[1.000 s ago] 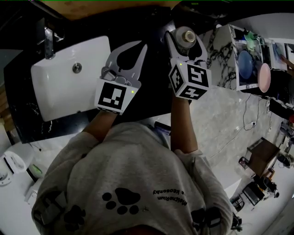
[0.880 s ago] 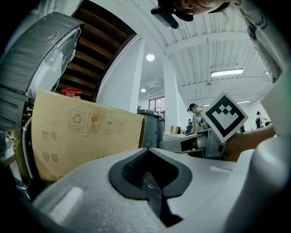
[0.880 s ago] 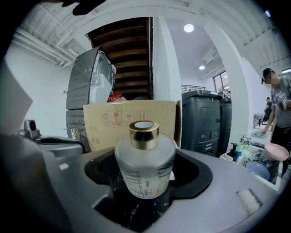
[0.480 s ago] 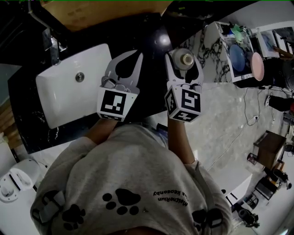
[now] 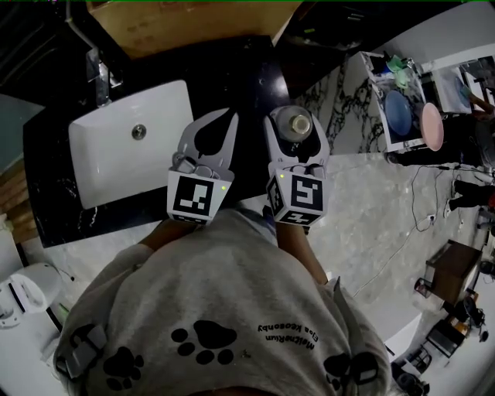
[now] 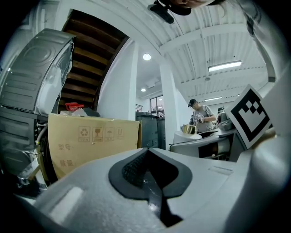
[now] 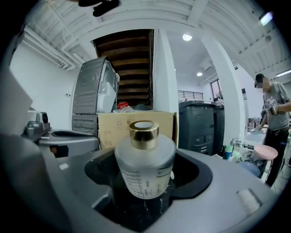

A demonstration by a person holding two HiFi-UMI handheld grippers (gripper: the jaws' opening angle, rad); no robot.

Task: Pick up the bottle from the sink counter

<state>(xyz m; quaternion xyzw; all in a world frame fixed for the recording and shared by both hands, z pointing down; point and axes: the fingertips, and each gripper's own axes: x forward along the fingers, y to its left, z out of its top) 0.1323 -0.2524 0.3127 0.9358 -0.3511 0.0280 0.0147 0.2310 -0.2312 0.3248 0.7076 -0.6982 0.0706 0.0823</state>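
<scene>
A frosted glass bottle [image 5: 296, 124] [image 7: 144, 169] with a gold cap stands upright between the jaws of my right gripper [image 5: 294, 117] [image 7: 145, 160], which is shut on its body. It sits over the black marble counter [image 5: 255, 73], right of the sink; dark veined stone shows below its base in the right gripper view, and I cannot tell whether it touches. My left gripper [image 5: 230, 116] [image 6: 146, 154] hovers just left of it, jaws shut together with nothing in them.
A white sink basin [image 5: 100, 158] with a faucet [image 5: 99, 73] lies to the left. A cardboard box [image 5: 193, 19] [image 6: 91, 141] stands behind the counter. Blue and pink dishes [image 5: 414, 112] sit at the right. A person [image 7: 274, 109] stands far off.
My right gripper has drawn the bottle back toward my body and leftward, closer to the left gripper. The left gripper has stayed shut and held roughly its place.
</scene>
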